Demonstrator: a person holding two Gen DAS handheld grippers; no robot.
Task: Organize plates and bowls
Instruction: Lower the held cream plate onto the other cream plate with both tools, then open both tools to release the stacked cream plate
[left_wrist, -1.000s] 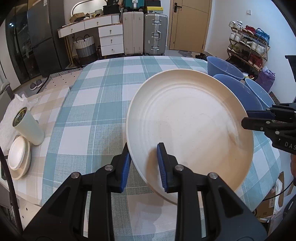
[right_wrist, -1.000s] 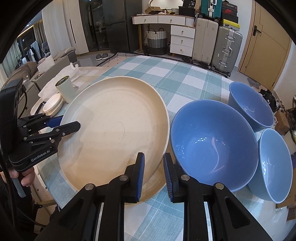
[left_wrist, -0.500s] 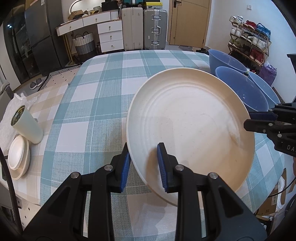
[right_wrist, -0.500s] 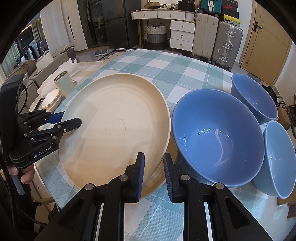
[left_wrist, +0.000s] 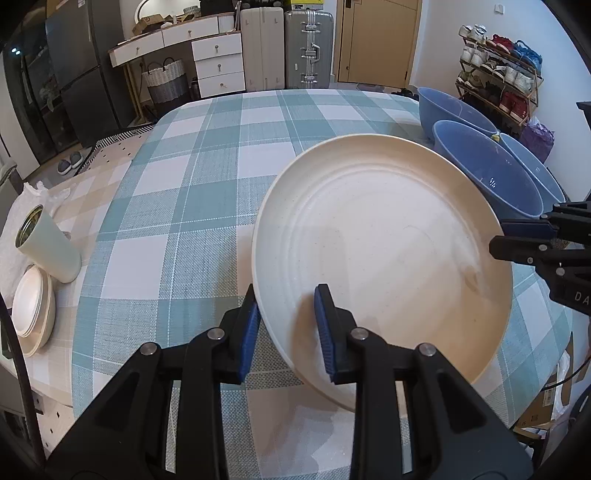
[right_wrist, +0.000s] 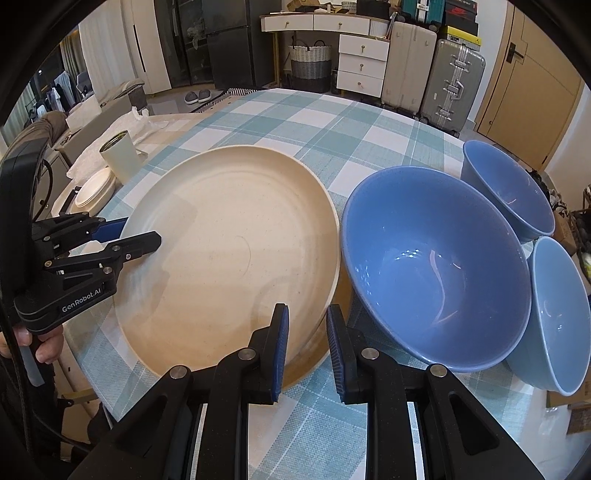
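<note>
Both grippers are clamped on one large cream plate (left_wrist: 384, 254): the left gripper (left_wrist: 288, 330) pinches the rim at the plate's 7 o'clock in its own view, one pad under the lip and one on the inner face, while the right gripper (right_wrist: 306, 347) grips the opposite rim, at the plate's 5 o'clock in the right wrist view. Compared with a second ago, the plate sits lower over the checked tablecloth (left_wrist: 177, 206) and lies flatter; the far rim now shows less cloth beneath it, and the gap to the big blue bowl (right_wrist: 436, 266) at 3 o'clock has narrowed to just beside. Neither grip has loosened. The plate appears to be coming down onto the table (whether its underside already touches the cloth cannot be told, as the base is hidden). Two more blue bowls (right_wrist: 506, 192) stand at 1 to 3 o'clock beyond the big one, and a stack of small cream plates (left_wrist: 31, 306) waits by a pale cup (left_wrist: 48, 247) at 9 o'clock, well apart. Judging by this, release is close, with the stacking of bowls not yet begun.
</note>
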